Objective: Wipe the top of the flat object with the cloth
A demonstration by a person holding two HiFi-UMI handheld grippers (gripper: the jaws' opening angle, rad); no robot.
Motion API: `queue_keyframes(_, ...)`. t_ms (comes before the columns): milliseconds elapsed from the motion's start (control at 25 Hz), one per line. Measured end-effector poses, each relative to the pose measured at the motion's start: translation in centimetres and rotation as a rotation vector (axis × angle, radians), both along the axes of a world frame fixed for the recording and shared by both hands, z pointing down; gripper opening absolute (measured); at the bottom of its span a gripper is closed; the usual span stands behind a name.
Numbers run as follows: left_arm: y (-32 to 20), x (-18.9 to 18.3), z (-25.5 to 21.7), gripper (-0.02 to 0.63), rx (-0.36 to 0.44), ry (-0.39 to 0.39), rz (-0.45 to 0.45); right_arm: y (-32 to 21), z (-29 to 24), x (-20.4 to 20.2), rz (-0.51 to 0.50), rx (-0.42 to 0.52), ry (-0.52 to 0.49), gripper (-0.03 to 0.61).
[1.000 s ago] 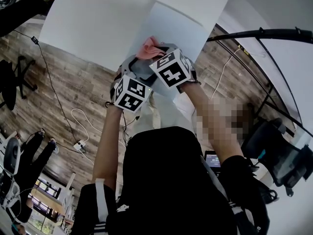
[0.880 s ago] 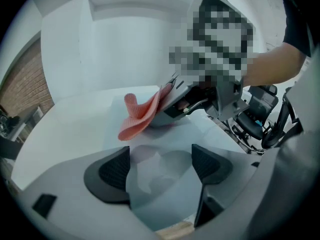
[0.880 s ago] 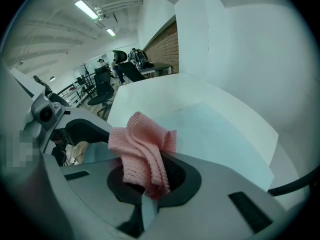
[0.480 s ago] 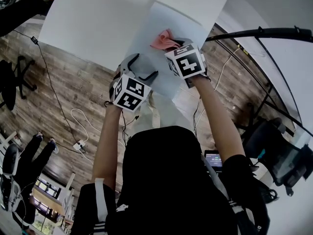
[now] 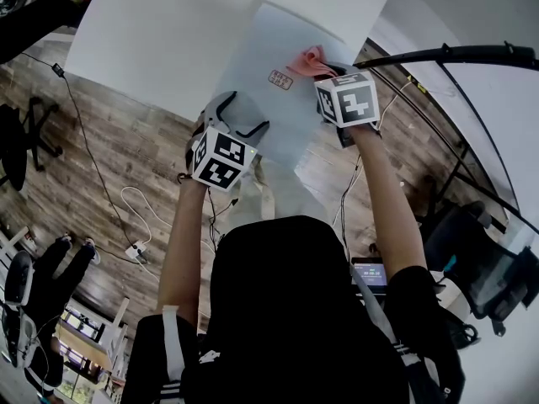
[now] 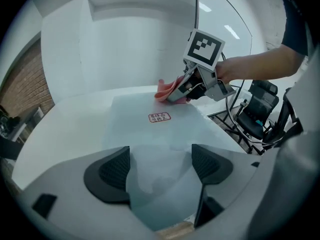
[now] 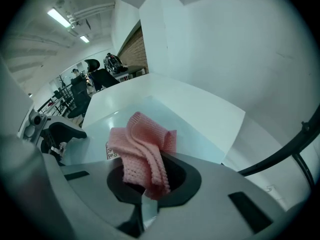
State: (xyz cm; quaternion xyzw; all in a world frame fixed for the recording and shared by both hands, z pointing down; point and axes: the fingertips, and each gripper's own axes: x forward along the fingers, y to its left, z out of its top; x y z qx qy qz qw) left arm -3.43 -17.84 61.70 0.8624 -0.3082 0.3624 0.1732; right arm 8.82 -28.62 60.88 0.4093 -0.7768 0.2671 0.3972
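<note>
A flat, pale translucent sheet (image 5: 253,66) with a small red label (image 5: 280,79) lies on the white table (image 5: 152,32). My right gripper (image 5: 324,70) is shut on a pink knitted cloth (image 5: 307,60) and presses it on the sheet's far right part, beyond the label. In the right gripper view the cloth (image 7: 142,151) bunches out of the jaws. My left gripper (image 5: 250,112) stands open at the sheet's near edge. In the left gripper view its pads (image 6: 114,170) sit apart, with the sheet's (image 6: 150,134) near corner between them.
The table's near edge runs just behind the left gripper, with wood floor and cables (image 5: 135,217) below. A black curved pole (image 5: 446,57) passes to the right of the right gripper. Office chairs stand at left (image 5: 25,133) and right (image 6: 257,114).
My right gripper has carried the cloth rightward and farther across the sheet, uncovering the red label. The left gripper has stayed nearly where it was, open.
</note>
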Motion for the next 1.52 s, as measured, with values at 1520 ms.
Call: queue_keyframes(1520,0.0,0.1,-0.1,0.379,0.003,-0.007,-0.01,4.0,-0.9,-12.6,-0.281,-0.004,-0.017,0.044)
